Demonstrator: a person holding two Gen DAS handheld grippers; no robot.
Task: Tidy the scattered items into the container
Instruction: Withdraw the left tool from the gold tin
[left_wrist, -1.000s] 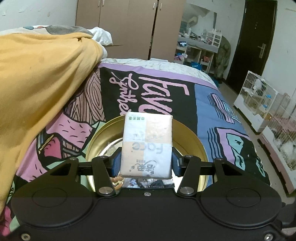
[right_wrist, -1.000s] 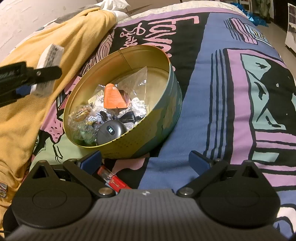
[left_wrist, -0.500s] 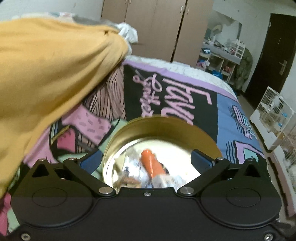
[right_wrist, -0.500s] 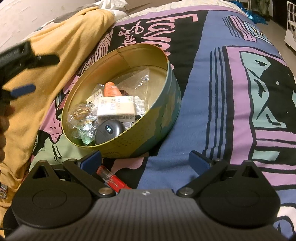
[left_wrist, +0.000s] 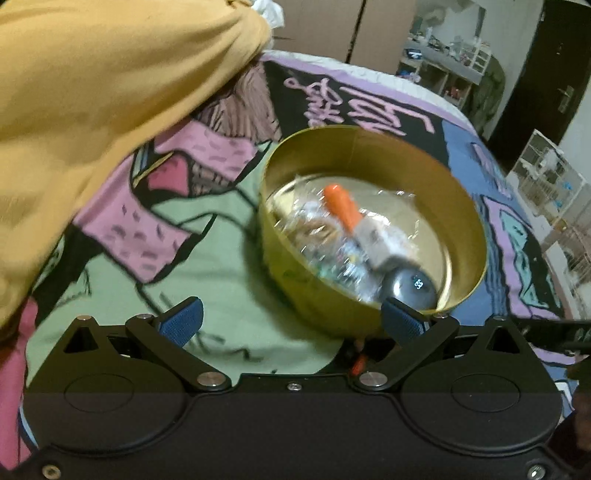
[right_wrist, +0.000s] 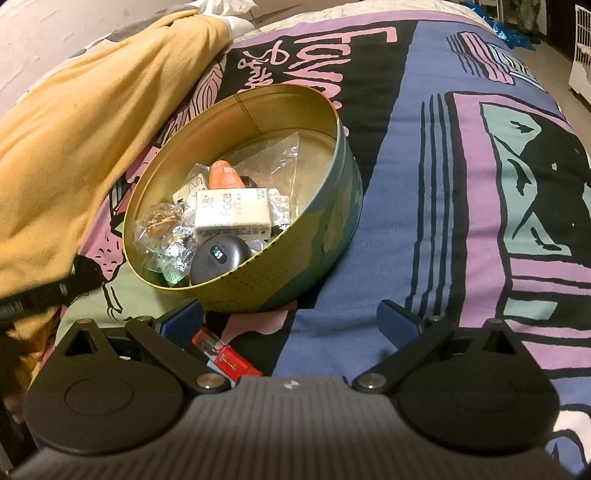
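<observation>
The left gripper (left_wrist: 291, 314) gapes wide, empty; the tissue pack (right_wrist: 232, 214) lies inside the round tin (right_wrist: 332, 229) (among wrappers); the right gripper (right_wrist: 290, 319) stands wide too, a red lighter (right_wrist: 225, 356) just below it

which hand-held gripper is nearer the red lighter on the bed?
Right. The right hand-held gripper sits directly over the red lighter, which lies by its left finger. The left hand-held gripper is off beside the tin.
</observation>
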